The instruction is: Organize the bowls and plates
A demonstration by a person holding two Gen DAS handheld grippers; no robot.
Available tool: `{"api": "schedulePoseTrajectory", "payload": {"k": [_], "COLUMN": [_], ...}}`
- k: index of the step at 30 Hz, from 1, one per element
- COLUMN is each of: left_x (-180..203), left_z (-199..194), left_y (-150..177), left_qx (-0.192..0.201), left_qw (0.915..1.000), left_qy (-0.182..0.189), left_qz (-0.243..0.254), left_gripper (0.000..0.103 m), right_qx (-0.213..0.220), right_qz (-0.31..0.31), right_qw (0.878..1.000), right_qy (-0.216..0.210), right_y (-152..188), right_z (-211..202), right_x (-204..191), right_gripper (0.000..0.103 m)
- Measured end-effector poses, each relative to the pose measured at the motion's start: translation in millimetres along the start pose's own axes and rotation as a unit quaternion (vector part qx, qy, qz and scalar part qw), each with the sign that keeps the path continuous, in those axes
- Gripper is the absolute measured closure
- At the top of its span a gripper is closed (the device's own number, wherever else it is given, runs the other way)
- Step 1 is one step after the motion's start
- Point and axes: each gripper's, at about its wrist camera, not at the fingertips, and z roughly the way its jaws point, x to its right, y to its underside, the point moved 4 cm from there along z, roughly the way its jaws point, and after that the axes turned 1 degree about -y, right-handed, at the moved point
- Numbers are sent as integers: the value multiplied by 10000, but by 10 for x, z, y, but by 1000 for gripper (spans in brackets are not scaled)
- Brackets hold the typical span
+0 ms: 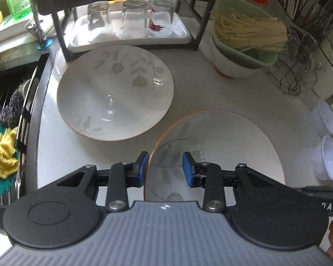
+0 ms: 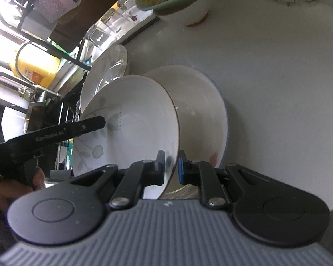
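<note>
My right gripper point(image 2: 171, 166) is shut on the near rim of a white leaf-patterned plate point(image 2: 133, 119) and holds it tilted over the counter. A white plate with a blue rim point(image 2: 204, 110) lies flat just behind it. My left gripper point(image 1: 165, 169) straddles the held plate's point(image 1: 217, 150) opposite rim. Its left pad sits beside the orange edge, and its right pad hangs over the plate's face with a gap showing. One of its fingers point(image 2: 93, 124) crosses the plate in the right wrist view. A second leaf-patterned plate point(image 1: 115, 93) rests on the counter in front of the rack.
A dark rack with upturned glasses point(image 1: 131, 20) stands at the back. A green bowl of pale strands point(image 1: 244, 35) and a wire basket point(image 1: 295, 71) are at the back right, with two small white cups point(image 1: 328, 157) on the right. The sink holding a yellow cloth point(image 1: 4, 155) is on the left.
</note>
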Motion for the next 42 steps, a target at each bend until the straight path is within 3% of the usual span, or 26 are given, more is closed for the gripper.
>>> {"api": "schedulePoseTrajectory", "payload": {"k": [12,23,32,42], "left_x": [85,244,349,368], "left_z": [144,227,127,-146], "left_y": [117,164,179,213], "left_qx": [-219,-105,10,98], "left_qw": [9971,9899,9878,9906], "left_qy": [-561,-922,-1011,-1006], "left_qz": [463,1077,1183,921], "left_gripper": [65,67,67,67], "right_qx": [257,498,773,1064], "right_qz": [-87,-12,-89,-319], "right_qw": [9996,9986,9963,9918], "right_qy": [82,156,366,637], "right_y": [-36,-71,-88,-91], "right_z": [112,203,166,30], "right_x": [70,131,131,78], "right_gripper": [88,88,86,86]}}
